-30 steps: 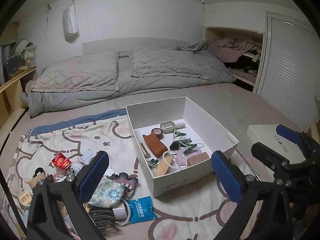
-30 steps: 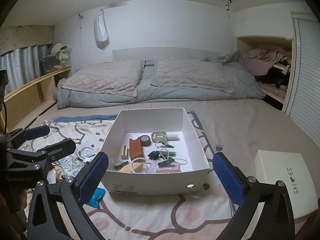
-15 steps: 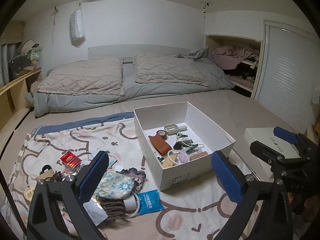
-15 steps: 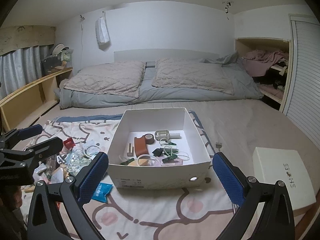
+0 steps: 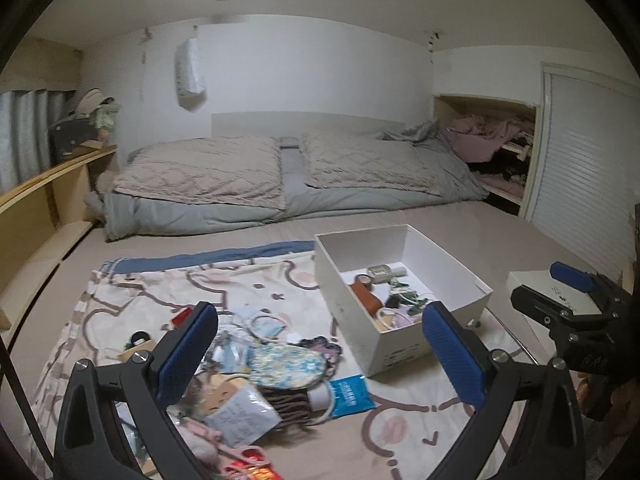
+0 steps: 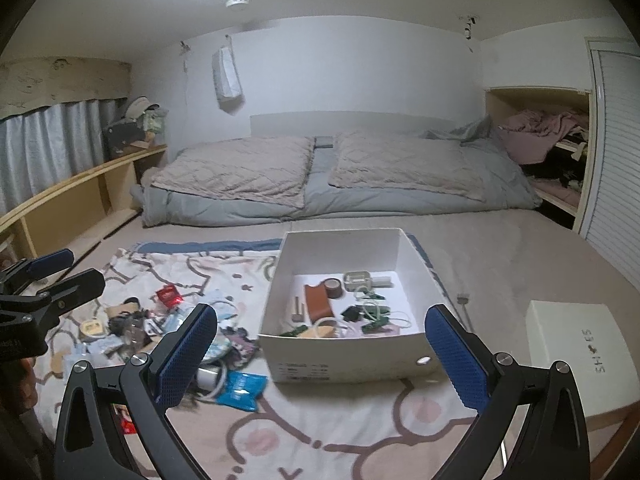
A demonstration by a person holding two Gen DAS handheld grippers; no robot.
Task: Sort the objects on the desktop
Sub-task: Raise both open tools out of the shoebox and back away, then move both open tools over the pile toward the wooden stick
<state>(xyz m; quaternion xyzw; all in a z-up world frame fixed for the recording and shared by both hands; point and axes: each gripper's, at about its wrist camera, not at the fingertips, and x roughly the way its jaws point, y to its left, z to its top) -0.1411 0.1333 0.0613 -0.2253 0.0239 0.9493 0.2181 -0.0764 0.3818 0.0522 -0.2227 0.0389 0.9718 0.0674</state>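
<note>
A white open box stands on a patterned blanket and holds several small items, among them a brown case and a tape roll. A pile of loose objects lies left of the box, with a floral pouch and a blue packet. My left gripper is open and empty above the pile. My right gripper is open and empty, in front of the box.
A white lid marked SHOES lies right of the box. The blanket covers the near part of a bed. Pillows and a grey duvet lie at the far end. A wooden shelf runs along the left.
Both grippers have pulled back and risen, so the box and the pile look smaller and farther. Both stay open and empty.
</note>
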